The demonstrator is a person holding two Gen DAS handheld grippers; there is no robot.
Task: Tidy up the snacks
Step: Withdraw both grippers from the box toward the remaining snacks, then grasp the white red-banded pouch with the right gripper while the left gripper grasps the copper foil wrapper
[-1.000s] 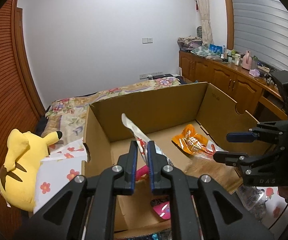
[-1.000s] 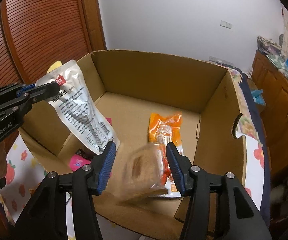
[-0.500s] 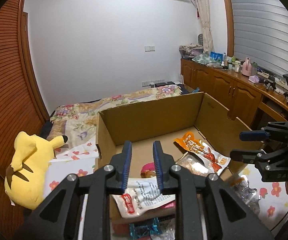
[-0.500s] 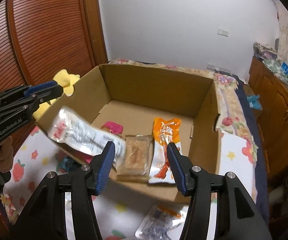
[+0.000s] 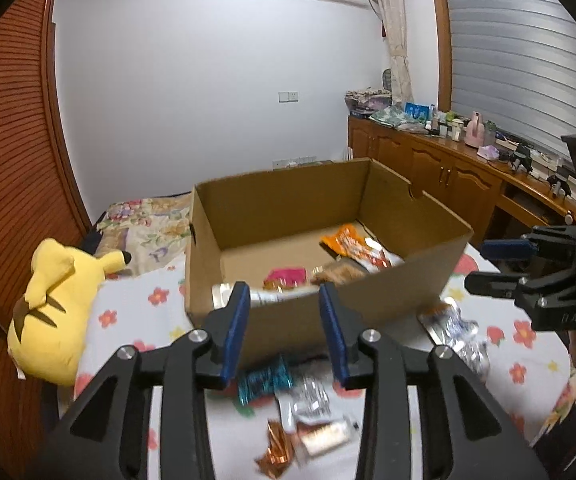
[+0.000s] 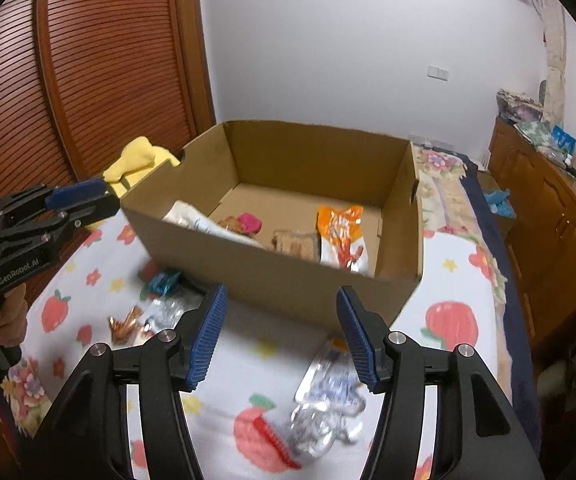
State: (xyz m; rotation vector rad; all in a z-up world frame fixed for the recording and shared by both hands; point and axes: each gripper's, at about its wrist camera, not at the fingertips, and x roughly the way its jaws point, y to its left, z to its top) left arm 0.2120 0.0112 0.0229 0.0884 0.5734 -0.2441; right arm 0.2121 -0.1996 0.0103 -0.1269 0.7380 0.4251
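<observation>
An open cardboard box (image 5: pixel 419 284) (image 6: pixel 288 280) stands on the flowered bedsheet. Inside lie an orange snack pack (image 6: pixel 341 236), a brown cracker pack (image 6: pixel 293 242), a pink pack (image 6: pixel 250 222) and a white pouch (image 6: pixel 196 220). My left gripper (image 5: pixel 286 328) is open and empty, held above the near side of the box. My right gripper (image 6: pixel 284 332) is open and empty, also in front of the box. On the sheet lie a teal wrapper (image 5: pixel 264 380) (image 6: pixel 162 282), a copper wrapper (image 5: pixel 276 452) (image 6: pixel 126 326), clear packs (image 5: pixel 307 400) and a silvery pack (image 6: pixel 327 396) (image 5: pixel 453 328).
A yellow plush toy (image 5: pixel 56 304) lies left of the box. A wooden slatted door (image 6: pixel 100 68) is on the left. A wooden cabinet (image 5: pixel 447 176) with clutter on top runs along the right wall.
My left gripper let go of the white pouch, which now lies in the box. Both grippers pulled back from the box and opened wider; loose snacks on the sheet came into view.
</observation>
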